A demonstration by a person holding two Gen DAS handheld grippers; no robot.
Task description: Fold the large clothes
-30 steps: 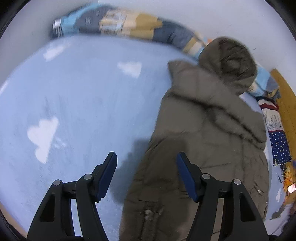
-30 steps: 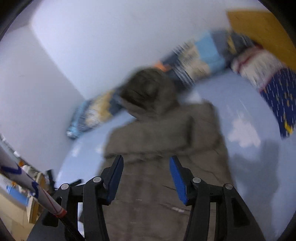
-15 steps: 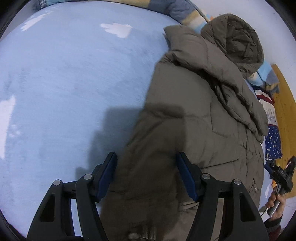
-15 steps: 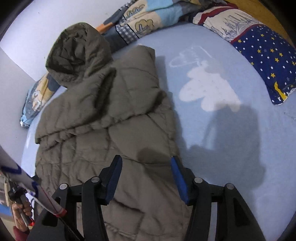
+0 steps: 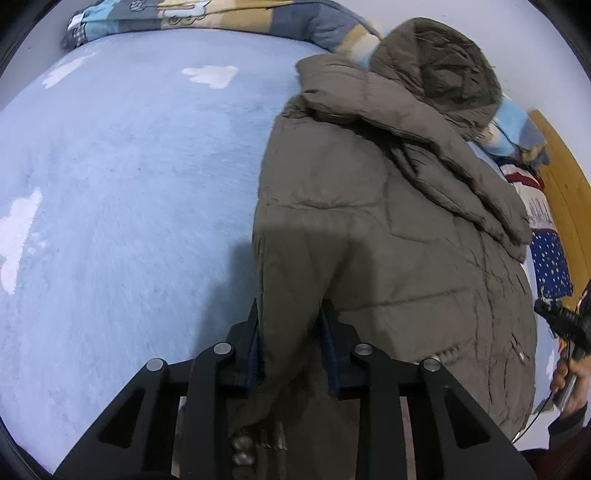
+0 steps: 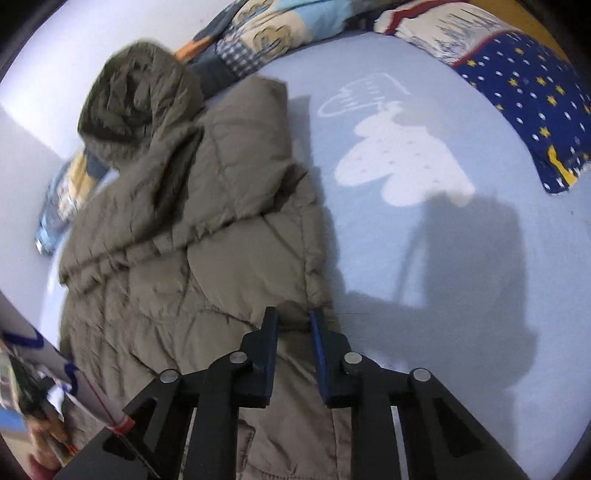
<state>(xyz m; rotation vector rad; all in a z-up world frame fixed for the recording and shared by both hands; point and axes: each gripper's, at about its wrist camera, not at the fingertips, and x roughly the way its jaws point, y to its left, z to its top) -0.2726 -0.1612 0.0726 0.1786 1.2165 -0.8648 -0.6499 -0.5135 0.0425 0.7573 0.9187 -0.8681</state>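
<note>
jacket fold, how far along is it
Early. Done: the olive puffer jacket lies spread on the blue bedsheet, sleeves folded across its body. In hand: the left gripper and right gripper are closing on opposite side edges. Left: folding the hem toward the hood.

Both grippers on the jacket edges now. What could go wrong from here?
1. The right gripper pinches only a thin edge of the puffy olive jacket as its jaws close, so the fabric may slip out.
2. The left gripper bites a thicker bunch, so the lift may skew.
3. The hood overlaps the patterned quilt and could drag it.
</note>
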